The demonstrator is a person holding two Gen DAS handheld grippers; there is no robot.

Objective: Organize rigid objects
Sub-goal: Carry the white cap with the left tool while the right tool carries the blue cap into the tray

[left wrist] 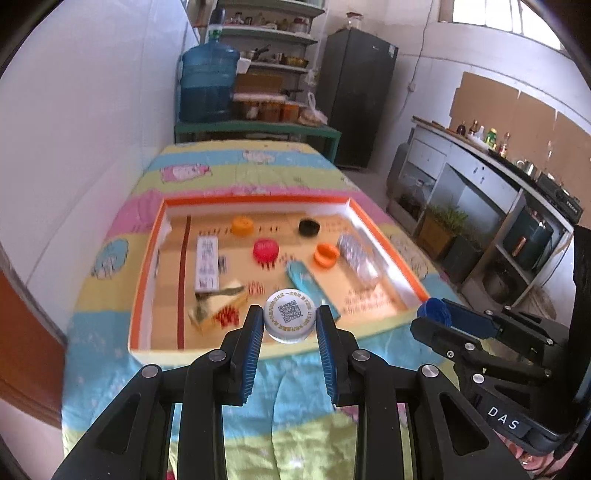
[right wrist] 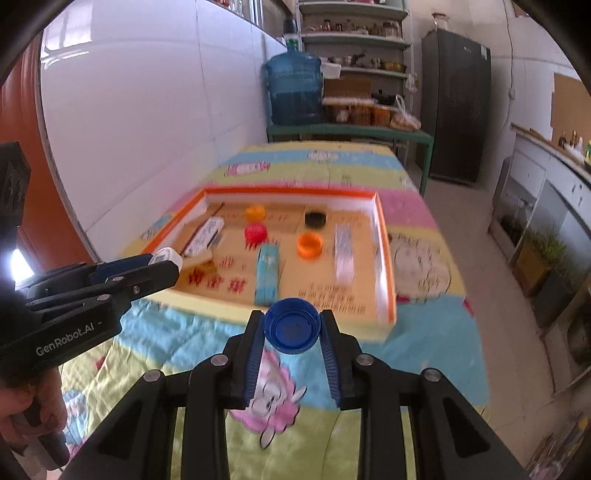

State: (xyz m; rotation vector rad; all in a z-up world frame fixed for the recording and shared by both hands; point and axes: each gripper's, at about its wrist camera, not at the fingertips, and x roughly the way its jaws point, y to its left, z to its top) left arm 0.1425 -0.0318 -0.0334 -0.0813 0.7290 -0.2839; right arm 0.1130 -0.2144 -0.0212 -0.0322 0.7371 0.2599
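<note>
Left wrist view: we carry two caps toward the orange-rimmed tray, left gripper clamping a white QR-code cap, right gripper pinching a blue cap, apparently to join the caps already inside.

Bright daylight from a blown-out window at upper right of the left wrist view; white wall shows soft glare. Heavy fisheye bending, black vignette corners. Tray contents motion-blurred, worse in right wrist view; shadows soft.
</note>
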